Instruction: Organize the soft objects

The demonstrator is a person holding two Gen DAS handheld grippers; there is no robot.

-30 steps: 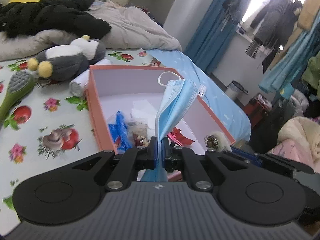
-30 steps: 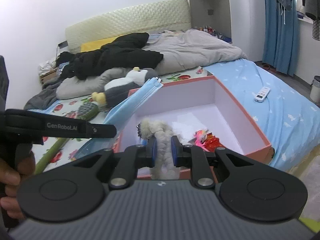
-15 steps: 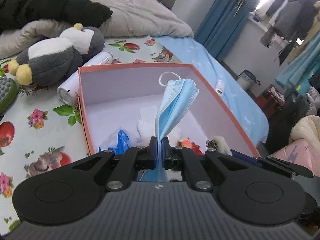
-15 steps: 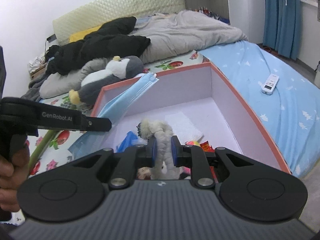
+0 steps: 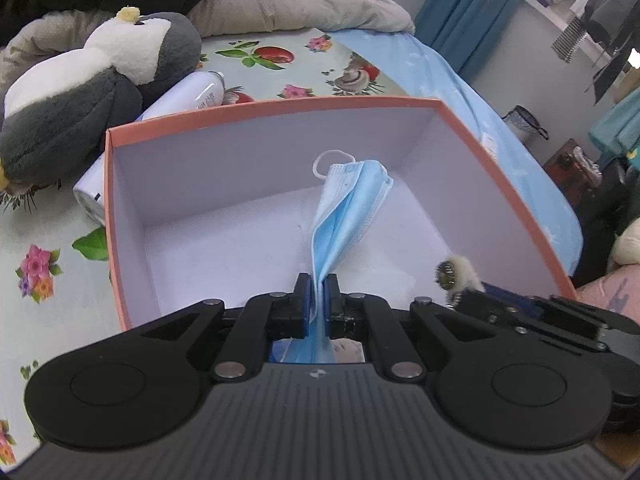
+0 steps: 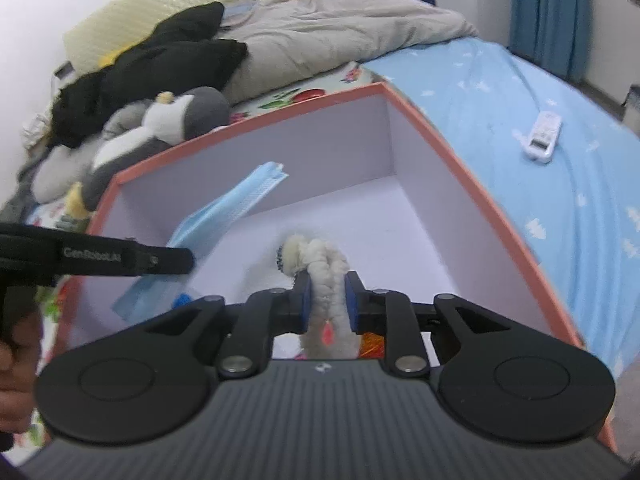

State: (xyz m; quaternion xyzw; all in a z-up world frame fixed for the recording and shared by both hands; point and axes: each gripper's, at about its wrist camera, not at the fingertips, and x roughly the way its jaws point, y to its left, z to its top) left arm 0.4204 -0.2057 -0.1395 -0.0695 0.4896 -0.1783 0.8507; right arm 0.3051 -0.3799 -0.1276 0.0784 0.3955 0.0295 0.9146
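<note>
Two claws loaded, both over the open box [image 5: 276, 108]. Left claw [image 5: 316, 300] pinches a blue face mask [image 5: 348, 216], long axis straight ahead over bare floor. Right claw [image 6: 326, 300], just beside, clamps a white fuzzy plush piece [image 6: 320, 258]. Mask is crumpled and limp; release drops both inside.

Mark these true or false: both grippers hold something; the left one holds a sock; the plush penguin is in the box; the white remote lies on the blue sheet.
1. Both grippers hold something. True: the left gripper is shut on the blue face mask, the right gripper on the white fuzzy item.
2. The left one holds a sock. False: a face mask.
3. The plush penguin is in the box. False: it lies outside, behind the box.
4. The white remote lies on the blue sheet. True.
</note>
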